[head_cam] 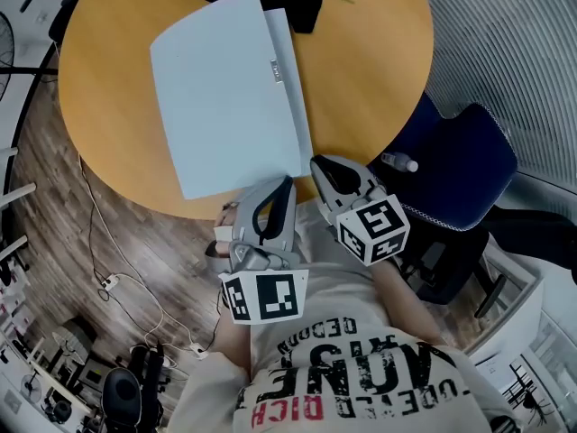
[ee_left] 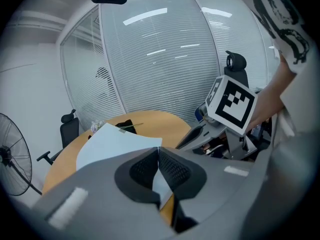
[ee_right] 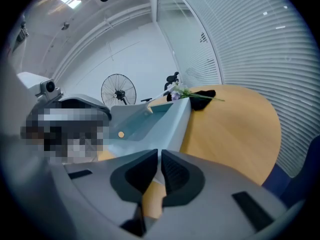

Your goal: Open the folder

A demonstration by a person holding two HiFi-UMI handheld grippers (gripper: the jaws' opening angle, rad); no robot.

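Round wooden table [head_cam: 379, 79], blinds behind.

Item: pale blue folder [head_cam: 225, 88], lying left of centre, its near corner at the table's edge, cover lifted a little off the back leaf.

Left gripper [head_cam: 288, 184]: clenched on the cover's near corner.

Right gripper [head_cam: 317, 164]: just beside it, apparently pinched on the lower leaf's edge.

Step judged: cover parting begun. Next move calls for swinging the cover up and leftward while the back leaf is held down.
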